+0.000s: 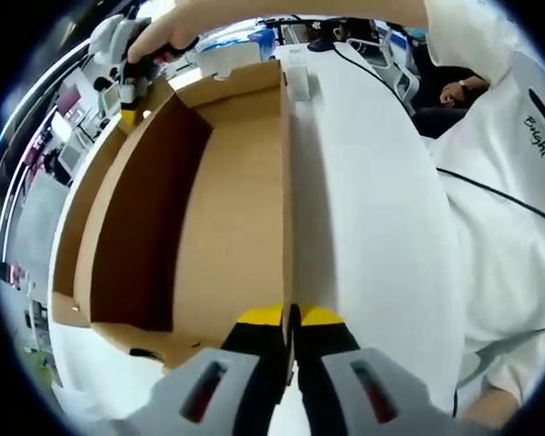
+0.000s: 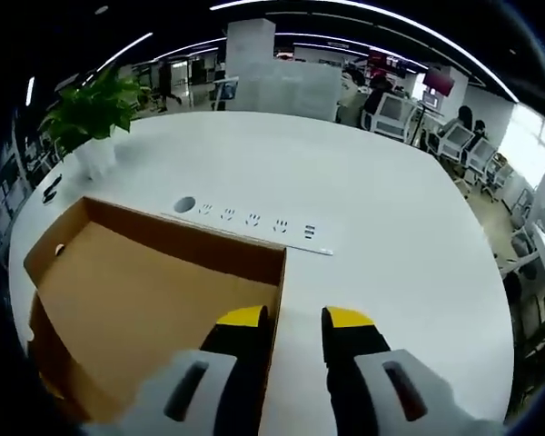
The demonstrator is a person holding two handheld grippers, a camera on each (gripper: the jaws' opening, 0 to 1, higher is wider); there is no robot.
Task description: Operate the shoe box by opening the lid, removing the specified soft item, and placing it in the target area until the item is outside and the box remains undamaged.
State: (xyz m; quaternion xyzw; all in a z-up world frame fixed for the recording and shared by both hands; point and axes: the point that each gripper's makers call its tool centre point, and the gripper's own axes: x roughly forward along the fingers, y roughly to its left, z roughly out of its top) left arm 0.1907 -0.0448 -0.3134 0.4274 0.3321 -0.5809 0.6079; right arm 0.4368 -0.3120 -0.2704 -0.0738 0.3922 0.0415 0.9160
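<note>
In the left gripper view the left gripper (image 1: 289,318) sits at 6 o'clock with jaws pressed together on the near wall of the shoe box (image 1: 227,218), so it is pinching the cardboard edge. The right gripper (image 1: 132,91) shows at 11 o'clock at the far corner of the box, w/ a hand (image 1: 177,32) on it.

In the right gripper view the right gripper (image 2: 291,322) has jaws spread, one each side of the box wall (image 2: 277,272); I cannot tell if they touch it.

The box interior looks bare in both views; no soft item is seen, so where it is I cannot tell. No separate lid is visible either.

Risks, in my judgement:
- Both grippers on thin cardboard walls: pulling apart may tear or crease a corner.
- If the right gripper shuts hard, the wall may buckle.
- The box may slide on the smooth white table (image 2: 372,200) toward the power strip (image 2: 254,222) at 12 o'clock.
</note>
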